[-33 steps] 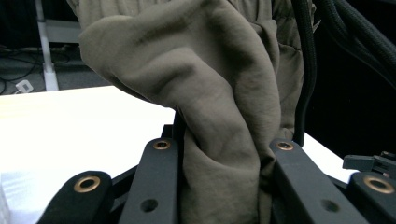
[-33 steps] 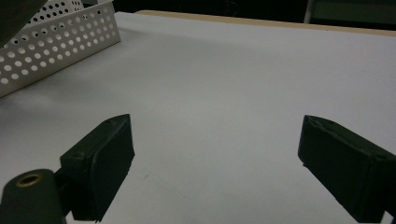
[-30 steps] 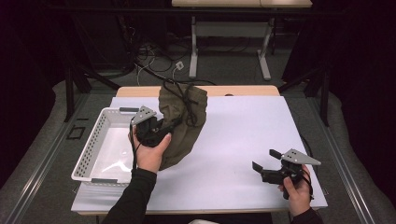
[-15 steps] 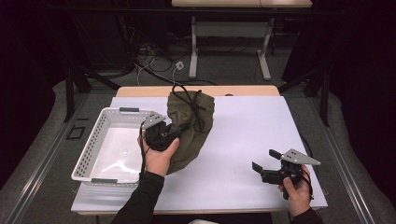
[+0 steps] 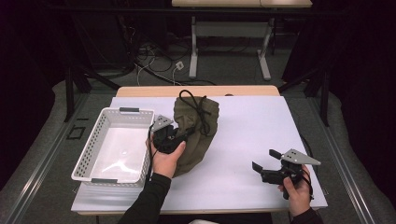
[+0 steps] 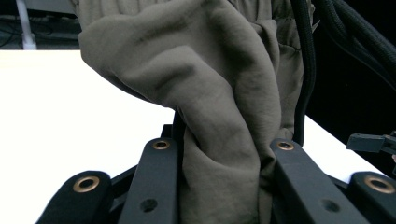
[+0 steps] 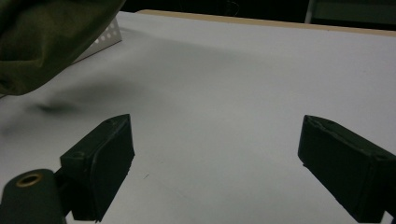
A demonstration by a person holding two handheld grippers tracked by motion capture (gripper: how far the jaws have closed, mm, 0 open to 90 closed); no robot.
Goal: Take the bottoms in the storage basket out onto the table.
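Left tool clamps a fold of olive bag.

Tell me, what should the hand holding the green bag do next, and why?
Probably carry the green bag a little sideways toward the white basket. The left gripper is shut on the bag's cloth, part of the bag rests on the table beside the basket, and the right gripper waits open, apart from it.

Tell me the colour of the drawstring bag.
Olive green drawstring bag, with a black cord; clearest in the left gripper view.
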